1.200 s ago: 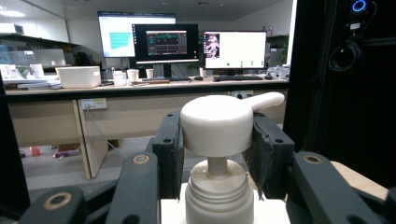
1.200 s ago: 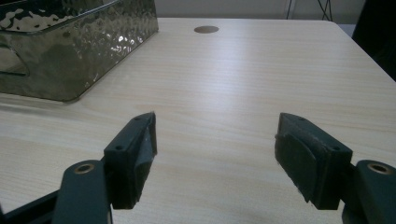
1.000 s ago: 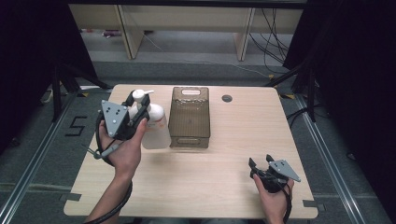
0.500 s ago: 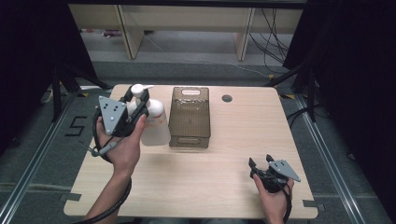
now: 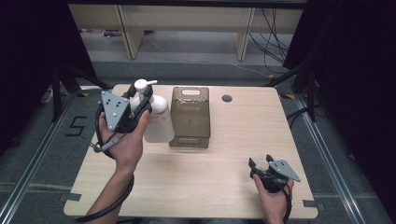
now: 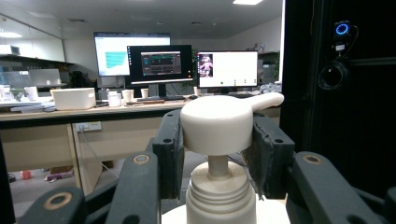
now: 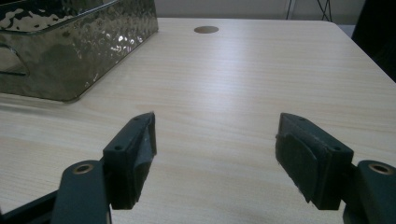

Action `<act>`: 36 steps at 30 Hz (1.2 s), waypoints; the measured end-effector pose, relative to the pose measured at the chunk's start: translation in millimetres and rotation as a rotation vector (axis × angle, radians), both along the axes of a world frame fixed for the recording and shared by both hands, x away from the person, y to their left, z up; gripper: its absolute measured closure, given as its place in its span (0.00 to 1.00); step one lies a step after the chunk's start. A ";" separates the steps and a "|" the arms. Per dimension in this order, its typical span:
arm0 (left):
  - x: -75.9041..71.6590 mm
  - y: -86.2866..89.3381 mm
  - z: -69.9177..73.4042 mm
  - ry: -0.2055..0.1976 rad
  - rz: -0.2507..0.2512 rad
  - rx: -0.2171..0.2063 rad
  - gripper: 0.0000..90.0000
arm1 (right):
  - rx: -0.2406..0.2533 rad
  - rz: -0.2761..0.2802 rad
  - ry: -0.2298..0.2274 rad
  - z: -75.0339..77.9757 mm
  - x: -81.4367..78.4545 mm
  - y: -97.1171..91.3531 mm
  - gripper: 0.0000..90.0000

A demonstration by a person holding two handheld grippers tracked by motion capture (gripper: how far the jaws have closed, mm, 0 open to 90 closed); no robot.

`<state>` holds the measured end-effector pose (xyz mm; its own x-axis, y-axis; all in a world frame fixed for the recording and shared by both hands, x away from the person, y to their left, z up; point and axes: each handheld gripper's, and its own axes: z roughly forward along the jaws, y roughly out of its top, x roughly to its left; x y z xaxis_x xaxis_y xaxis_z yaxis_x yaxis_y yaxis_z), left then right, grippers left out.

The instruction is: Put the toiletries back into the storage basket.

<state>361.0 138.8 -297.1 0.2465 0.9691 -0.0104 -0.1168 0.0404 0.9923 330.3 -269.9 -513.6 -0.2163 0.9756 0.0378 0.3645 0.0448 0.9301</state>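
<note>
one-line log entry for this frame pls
left gripper: shut on pump bottle at pump head, beside bin | right gripper: open, empty, low over table

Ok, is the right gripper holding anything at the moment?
No, in its own view the right gripper has its jaws wide apart with bare table between them.

Black 5 marked on the grey floor [image 5: 46, 140], left of the table [image 5: 196, 186]
</note>
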 end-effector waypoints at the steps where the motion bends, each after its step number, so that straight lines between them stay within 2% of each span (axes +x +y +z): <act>1: 0.2 -0.9 0.7 -0.001 -0.001 0.000 0.66 | -0.001 0.000 -0.001 -0.1 0.1 0.0 0.33; 4: 1.5 -3.8 2.3 -0.005 -0.008 -0.002 0.66 | -0.003 0.001 -0.002 0.0 0.0 -0.1 0.33; 5: 2.0 -4.8 2.6 -0.006 -0.011 0.000 0.66 | 0.026 -0.008 0.018 0.4 -1.5 2.2 0.33; 6: 2.5 -6.1 2.8 -0.006 -0.014 -0.003 0.66 | 0.026 -0.008 0.017 0.5 -1.4 2.1 0.33; 7: 3.0 -7.1 3.1 -0.007 -0.018 -0.002 0.66 | -0.002 0.004 0.001 0.3 -0.2 0.1 0.33; 11: 4.9 -11.5 3.6 -0.009 -0.030 -0.005 0.66 | -0.004 0.005 0.000 0.3 -0.2 0.2 0.33; 20: 9.8 -20.4 6.4 -0.014 -0.044 -0.004 0.66 | -0.001 0.008 0.002 0.3 -0.2 0.4 0.33; 21: 10.5 -21.6 6.6 -0.015 -0.046 -0.005 0.66 | 0.018 0.005 0.011 0.0 -0.5 1.9 0.33; 25: 13.0 -25.9 7.3 -0.018 -0.058 -0.005 0.66 | 0.020 0.006 0.011 0.1 -0.7 1.8 0.33; 29: 15.9 -30.1 7.4 -0.012 -0.070 -0.005 0.66 | 0.019 0.002 0.013 0.2 -0.9 1.8 0.33; 30: 17.0 -30.9 7.2 -0.013 -0.073 -0.007 0.66 | 0.000 0.005 0.003 0.3 -0.4 0.4 0.33; 31: 17.7 -32.1 7.0 -0.008 -0.075 -0.007 0.66 | 0.027 0.004 0.015 0.1 -0.8 1.6 0.33; 36: 20.4 -36.3 6.2 -0.004 -0.081 -0.005 0.66 | 0.021 0.006 0.014 0.3 -1.2 1.6 0.33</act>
